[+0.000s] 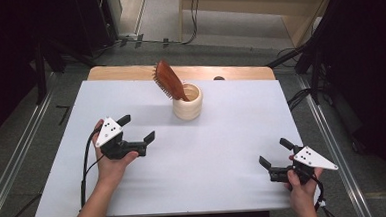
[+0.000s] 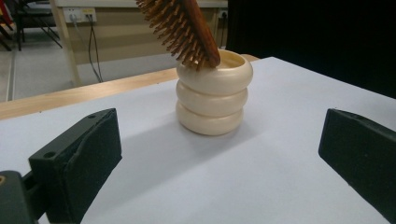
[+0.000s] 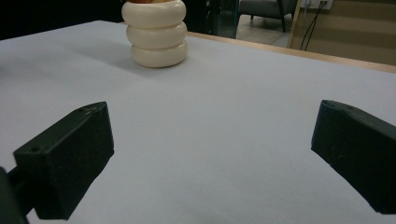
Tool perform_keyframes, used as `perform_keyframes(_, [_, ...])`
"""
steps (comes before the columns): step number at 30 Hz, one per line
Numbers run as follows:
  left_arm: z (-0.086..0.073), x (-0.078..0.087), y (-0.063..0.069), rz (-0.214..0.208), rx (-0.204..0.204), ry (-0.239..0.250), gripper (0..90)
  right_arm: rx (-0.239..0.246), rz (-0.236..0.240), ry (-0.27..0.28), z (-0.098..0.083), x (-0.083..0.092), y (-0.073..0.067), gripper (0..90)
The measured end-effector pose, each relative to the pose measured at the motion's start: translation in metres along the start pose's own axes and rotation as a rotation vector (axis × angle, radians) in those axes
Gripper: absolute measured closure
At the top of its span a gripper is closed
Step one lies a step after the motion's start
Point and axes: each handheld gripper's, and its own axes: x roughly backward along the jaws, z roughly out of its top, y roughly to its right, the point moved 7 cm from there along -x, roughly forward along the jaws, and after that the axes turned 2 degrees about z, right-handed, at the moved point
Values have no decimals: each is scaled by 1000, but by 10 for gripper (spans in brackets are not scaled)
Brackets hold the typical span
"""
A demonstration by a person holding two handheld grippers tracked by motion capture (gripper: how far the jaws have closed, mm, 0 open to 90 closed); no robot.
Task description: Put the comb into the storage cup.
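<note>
Hairbrush (image 1: 169, 80) handle hidden inside cup (image 1: 188, 107)

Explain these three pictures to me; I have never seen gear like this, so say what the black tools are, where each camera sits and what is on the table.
A person sits at a table covered in white and holds a hand-held two-jaw clamp in each hand: the left gripper and the right gripper. Both are open and hold nothing. The high view looks down from above the person. Each of the other two pictures comes from a camera riding on one gripper, looking out between its black jaws. On the table stands a cream ribbed cup with a wooden hairbrush leaning in it, bristle head up. Both grippers are apart from the cup.
</note>
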Motion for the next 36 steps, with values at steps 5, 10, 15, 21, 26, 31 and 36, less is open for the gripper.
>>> perform_keyframes(5, [-5, 9, -4, 13, -3, -9, 0, 1, -3, -6, -1, 0, 0, 0])
perform_keyframes(10, [-8, 19, -7, 25, -4, 1, 0, 0, -3, -6, -1, -1, 0, 0])
perform_keyframes(15, [-10, 30, -11, 41, 2, 5, 0, -8, -5, -5, -1, 0, 1, 0])
perform_keyframes(21, [-14, 42, -15, 61, 5, 5, 0, -8, -7, -7, -1, 0, 1, 0])
perform_keyframes(26, [-20, 50, -21, 74, 9, 0, 0, -8, -10, -7, -1, 0, 2, 0])
perform_keyframes(31, [-26, 58, -24, 91, 20, -2, 0, -9, -9, -8, -1, 0, 1, 0])
perform_keyframes(36, [-34, 65, -28, 100, 18, -15, 0, -9, -11, -9, -1, 0, 1, 0])
